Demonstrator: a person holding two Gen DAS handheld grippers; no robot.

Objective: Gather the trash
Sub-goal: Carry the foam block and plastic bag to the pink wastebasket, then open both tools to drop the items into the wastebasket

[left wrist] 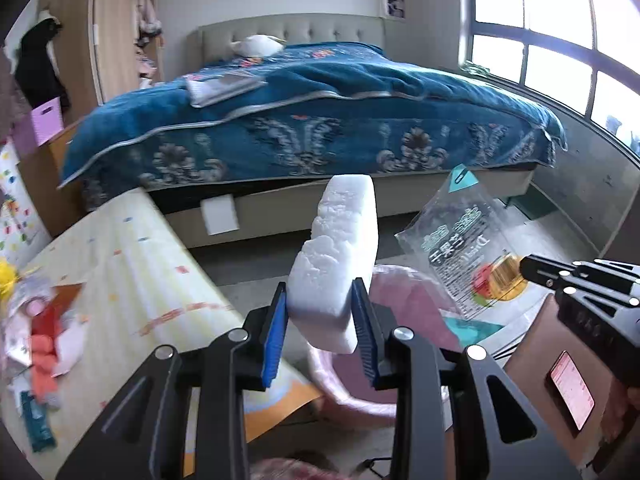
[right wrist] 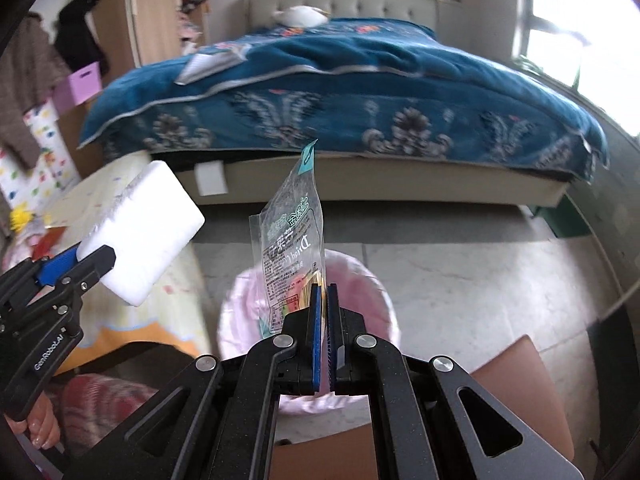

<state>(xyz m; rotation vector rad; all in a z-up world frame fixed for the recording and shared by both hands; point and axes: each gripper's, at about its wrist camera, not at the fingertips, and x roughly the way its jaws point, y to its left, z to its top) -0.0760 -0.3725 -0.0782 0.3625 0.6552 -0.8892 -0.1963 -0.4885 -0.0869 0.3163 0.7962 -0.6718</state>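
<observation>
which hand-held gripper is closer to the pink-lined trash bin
Right, narrowly. The right hand-held gripper holds the snack wrapper directly over the trash bin; the left hand-held gripper, gripping the foam block, is beside its rim.

The round bin lined with a pink plastic bag (right wrist: 372,280) stood with its mouth open and unblocked, below both held items. To its left the pale patterned play mat (left wrist: 132,264), littered with scraps, crowded close, while the grey tiled floor (right wrist: 480,272) to its right lay bare. Behind, the low bed under a blue floral blanket (left wrist: 320,136) closed off the far side.
</observation>
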